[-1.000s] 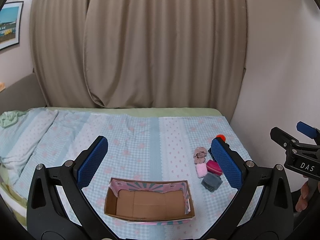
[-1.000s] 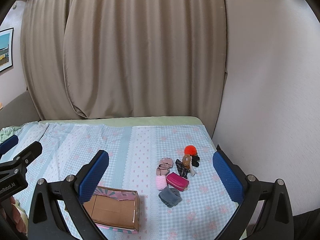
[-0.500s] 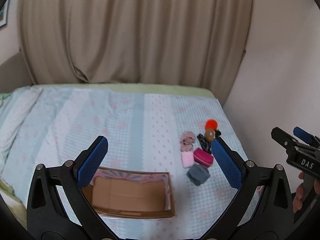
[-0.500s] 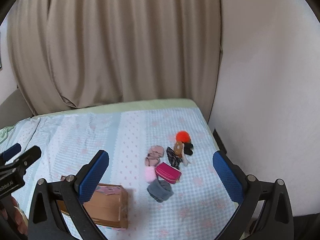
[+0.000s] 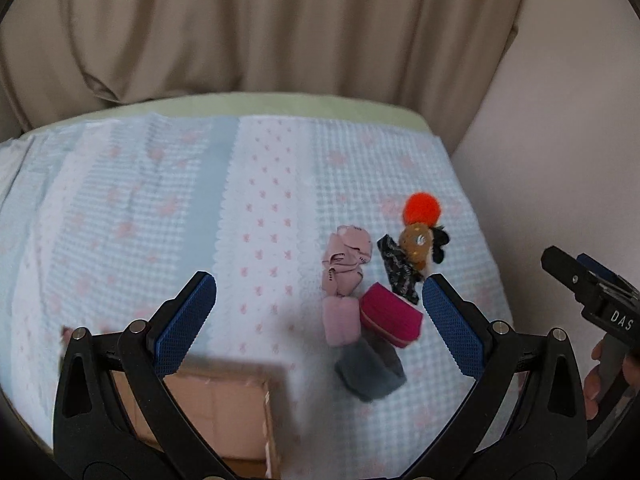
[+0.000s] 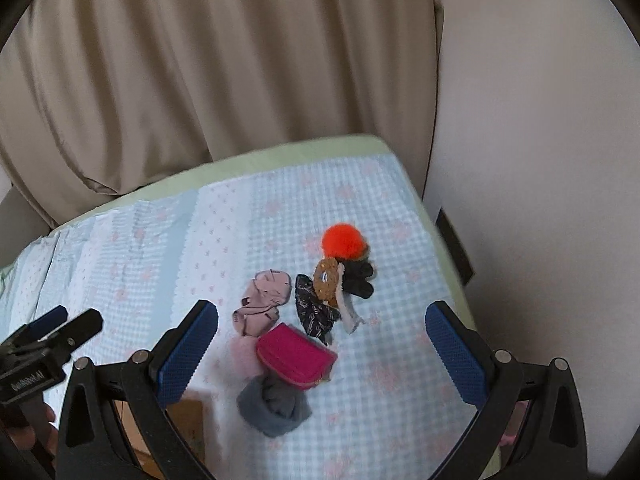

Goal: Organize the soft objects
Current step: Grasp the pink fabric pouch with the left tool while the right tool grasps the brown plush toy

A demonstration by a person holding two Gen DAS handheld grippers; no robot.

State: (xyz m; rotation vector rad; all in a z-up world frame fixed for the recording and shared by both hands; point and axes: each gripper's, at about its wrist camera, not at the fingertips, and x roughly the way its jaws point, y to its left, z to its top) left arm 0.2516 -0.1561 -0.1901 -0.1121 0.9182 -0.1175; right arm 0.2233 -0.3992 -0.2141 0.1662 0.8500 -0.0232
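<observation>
The cluster of soft things lay on the bed with the pale blue checked cover [image 6: 392,240], ahead of my right gripper [image 6: 322,352] and framed almost squarely between its wide-open jaws, which held nothing. From my left gripper [image 5: 320,320], also spread open and empty, the same cluster sat off toward its right jaw, so I judged the right hand the nearer and better lined up. Nearest to it was the rolled grey sock [image 6: 274,408], touching the magenta zip pouch [image 6: 296,356], whose long axis ran slantwise across the gap between the jaws. Beyond lay the crumpled pale pink cloth [image 6: 262,304], the dark patterned fabric strip [image 6: 314,310], the round brown plush [image 6: 327,278], some black fabric [image 6: 358,276] and the fluffy orange pompom [image 6: 344,240]. The open cardboard box [image 5: 216,416] stood to the left of the cluster, just beside the grey sock; the part of its inside I could see held nothing
</observation>
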